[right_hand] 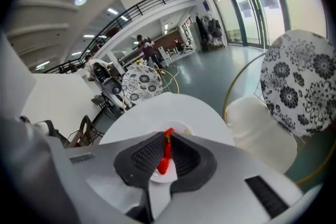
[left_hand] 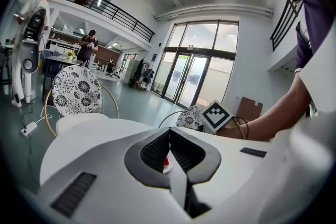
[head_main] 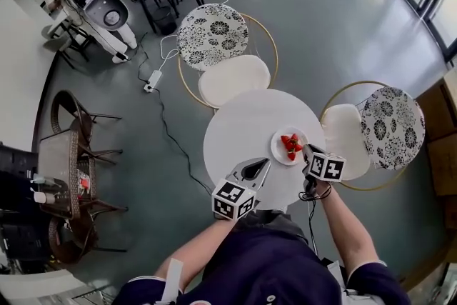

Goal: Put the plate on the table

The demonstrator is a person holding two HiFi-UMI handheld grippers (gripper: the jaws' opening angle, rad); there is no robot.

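A small white plate (head_main: 277, 151) with red strawberries (head_main: 290, 146) rests on the round white table (head_main: 235, 125), toward its right side. My right gripper (head_main: 307, 151) sits at the plate's near right edge, held roughly level. In the right gripper view its jaws (right_hand: 167, 135) meet at the tips, and the strawberries (right_hand: 166, 157) and plate (right_hand: 157, 174) show through the slit below them; nothing is clamped between them. My left gripper (head_main: 255, 170) is shut and empty over the table's near edge, left of the plate. A red strawberry (left_hand: 166, 161) peeks through its slit.
Two gold-framed chairs with white cushions and black-and-white patterned backs stand at the table: one beyond it (head_main: 223, 75), one at the right (head_main: 391, 126). A power strip and cable (head_main: 152, 81) lie on the floor at left. Wicker furniture (head_main: 68, 168) stands far left.
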